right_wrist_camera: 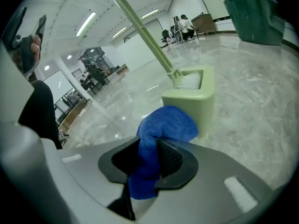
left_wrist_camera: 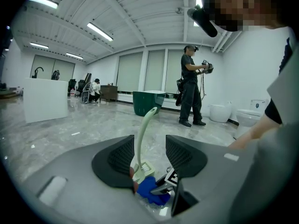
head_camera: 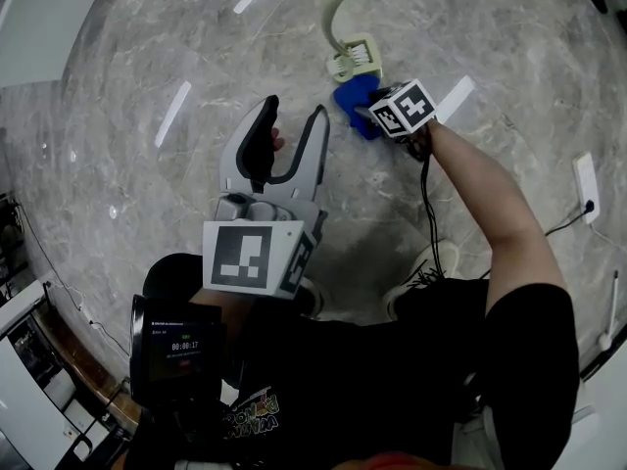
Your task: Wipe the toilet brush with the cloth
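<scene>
A pale green toilet brush stands in its square holder (head_camera: pixel 358 59) on the marble floor, its curved handle (head_camera: pixel 340 8) rising away from me. My right gripper (head_camera: pixel 367 116) is shut on a blue cloth (head_camera: pixel 353 98), which sits just in front of the holder. In the right gripper view the cloth (right_wrist_camera: pixel 164 127) bunches out of the jaws close to the holder (right_wrist_camera: pixel 194 104), below the white bristles (right_wrist_camera: pixel 191 80). My left gripper (head_camera: pixel 294 143) is held back and open, with nothing between its fingers. Between its jaws in the left gripper view I see the handle (left_wrist_camera: pixel 141 134) and the cloth (left_wrist_camera: pixel 150 190) beyond.
A white power strip (head_camera: pixel 586 186) with a cable lies on the floor at the right. My shoes (head_camera: pixel 431 262) are below the right arm. Farther off stand a dark green tub (left_wrist_camera: pixel 148 102), a person (left_wrist_camera: pixel 191 85), toilets (left_wrist_camera: pixel 247 116) and a white counter (left_wrist_camera: pixel 44 99).
</scene>
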### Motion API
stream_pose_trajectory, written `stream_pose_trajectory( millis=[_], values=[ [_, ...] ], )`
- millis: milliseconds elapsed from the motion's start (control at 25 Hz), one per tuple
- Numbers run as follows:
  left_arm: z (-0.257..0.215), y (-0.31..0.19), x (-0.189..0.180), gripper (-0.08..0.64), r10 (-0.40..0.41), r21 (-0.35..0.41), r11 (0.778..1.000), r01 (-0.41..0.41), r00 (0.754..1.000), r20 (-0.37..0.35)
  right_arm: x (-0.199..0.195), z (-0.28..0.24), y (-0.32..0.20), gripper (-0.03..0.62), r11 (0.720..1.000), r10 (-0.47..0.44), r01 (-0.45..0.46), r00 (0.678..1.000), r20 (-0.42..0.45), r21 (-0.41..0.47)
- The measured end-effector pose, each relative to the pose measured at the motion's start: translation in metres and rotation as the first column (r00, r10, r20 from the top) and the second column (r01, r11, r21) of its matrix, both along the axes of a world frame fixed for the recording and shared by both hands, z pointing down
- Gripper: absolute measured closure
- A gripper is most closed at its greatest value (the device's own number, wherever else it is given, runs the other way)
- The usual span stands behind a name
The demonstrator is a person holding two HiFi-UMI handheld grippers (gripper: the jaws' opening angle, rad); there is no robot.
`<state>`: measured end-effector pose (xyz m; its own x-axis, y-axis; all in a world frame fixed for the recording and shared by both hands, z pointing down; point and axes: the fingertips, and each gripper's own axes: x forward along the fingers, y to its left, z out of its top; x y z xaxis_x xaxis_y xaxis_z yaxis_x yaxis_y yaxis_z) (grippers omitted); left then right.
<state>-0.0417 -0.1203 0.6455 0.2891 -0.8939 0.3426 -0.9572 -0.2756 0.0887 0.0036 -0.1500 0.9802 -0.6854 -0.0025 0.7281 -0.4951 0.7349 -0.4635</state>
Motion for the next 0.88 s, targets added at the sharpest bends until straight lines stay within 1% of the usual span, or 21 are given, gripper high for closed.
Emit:
stream_pose_trajectory(
  millis=[80,160,200,280,360,400,520,640,720,800,880],
  values=[
    [0.000,0.000,0.000,0.347,0.002,0.003,1.000,-0.002,1.000,-0.006,0.002,-0.002,-0.010,0.488,0.999,0.045,-0.045,0.999,0.009,0.012],
    [0.001,0.001,0.001,0.347,0.007,0.009,1.000,-0.007,1.000,-0.014,0.001,-0.005,-0.016,0.489,0.998,0.067,-0.068,0.997,0.026,0.010],
    [0.001,0.002,0.001,0.347,0.008,0.011,1.000,-0.008,1.000,-0.015,0.000,-0.006,-0.016,0.489,0.998,0.061,-0.061,0.998,0.034,0.005],
    [0.002,0.002,0.000,0.347,0.011,0.013,1.000,-0.011,1.000,-0.015,0.001,-0.006,-0.009,0.489,1.000,0.015,-0.015,0.999,0.041,-0.007],
    [0.002,0.002,0.001,0.347,0.011,0.011,1.000,-0.010,1.000,-0.018,0.011,-0.003,-0.004,0.489,0.999,-0.030,0.030,0.999,0.031,-0.012],
    [0.001,0.001,0.001,0.347,0.012,0.011,1.000,-0.011,1.000,-0.020,0.019,-0.002,-0.005,0.489,0.999,-0.029,0.029,0.999,0.025,-0.013],
    [0.000,0.001,0.003,0.348,0.016,0.010,1.000,-0.016,0.999,-0.028,0.050,-0.001,-0.023,0.489,0.999,0.037,-0.037,0.999,0.005,-0.012],
    [0.003,0.000,0.005,0.348,0.022,0.003,1.000,-0.022,1.000,-0.014,0.081,-0.002,-0.046,0.489,0.995,0.096,-0.096,0.995,-0.023,-0.002],
    [0.006,0.001,0.006,0.348,0.026,0.002,1.000,-0.026,1.000,-0.008,0.104,-0.004,-0.065,0.489,0.987,0.161,-0.160,0.986,-0.042,0.022],
    [0.009,0.000,0.004,0.348,0.020,-0.004,1.000,-0.020,1.000,-0.009,0.130,-0.007,-0.089,0.489,0.964,0.260,-0.254,0.963,-0.070,0.081],
    [0.010,0.000,0.003,0.348,0.014,-0.010,1.000,-0.014,1.000,-0.012,0.156,-0.014,-0.113,0.489,0.923,0.365,-0.346,0.926,-0.094,0.167]
  ],
)
